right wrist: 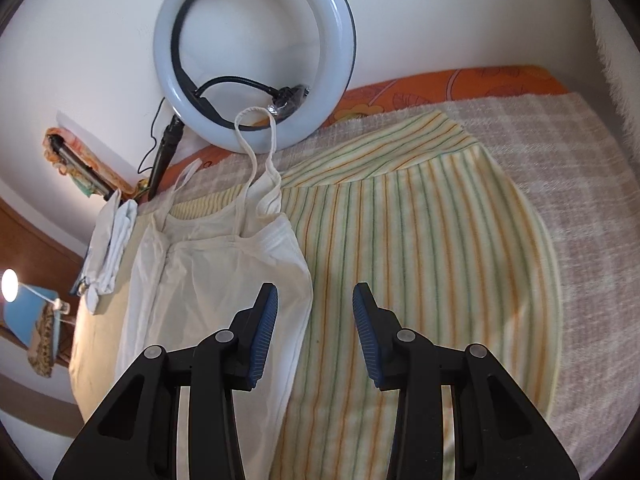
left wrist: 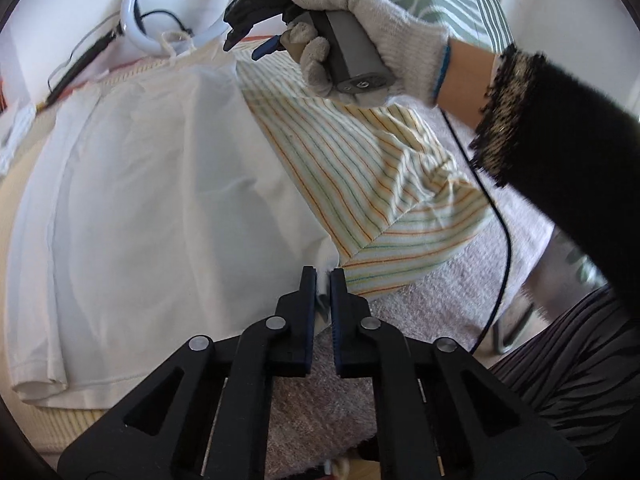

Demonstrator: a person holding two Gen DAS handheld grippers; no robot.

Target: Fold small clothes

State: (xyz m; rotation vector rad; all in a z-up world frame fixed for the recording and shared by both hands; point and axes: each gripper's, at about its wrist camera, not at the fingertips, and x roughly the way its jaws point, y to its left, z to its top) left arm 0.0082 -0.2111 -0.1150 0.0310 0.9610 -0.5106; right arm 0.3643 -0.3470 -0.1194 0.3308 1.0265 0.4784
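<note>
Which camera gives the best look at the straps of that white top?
The right wrist view: both straps of the white top lie in plain sight, looping up toward the ring light. The left wrist view shows mostly the top's body, with the straps small and bunched at the far end.

The white camisole [right wrist: 224,280] hem runs under the right gripper [right wrist: 315,312], hidden. Ring light [right wrist: 256,52] stand base is cut off behind the striped sheet [right wrist: 420,260].
</note>
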